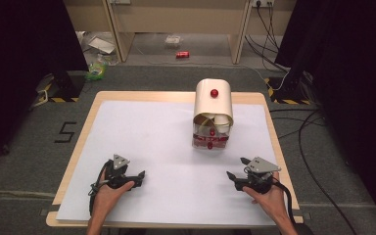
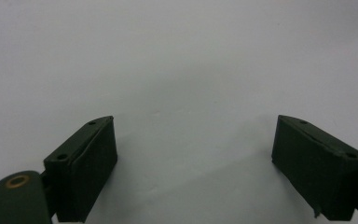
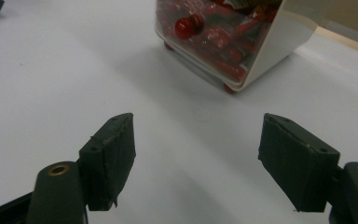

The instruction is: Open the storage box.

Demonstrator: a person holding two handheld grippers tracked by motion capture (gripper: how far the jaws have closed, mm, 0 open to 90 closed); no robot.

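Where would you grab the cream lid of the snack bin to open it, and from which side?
Probably by the red knob on the curved lid. It is the only raised part on a smooth rounded shell that offers little else for the jaws to pinch. Come from the near side, over the clear front; the right gripper, open and nearer the bin, seems the handier one.

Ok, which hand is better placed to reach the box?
Right, probably. The right tool sits nearer the box, open, and its view faces the box's clear front. The left tool, also open, faces bare table.
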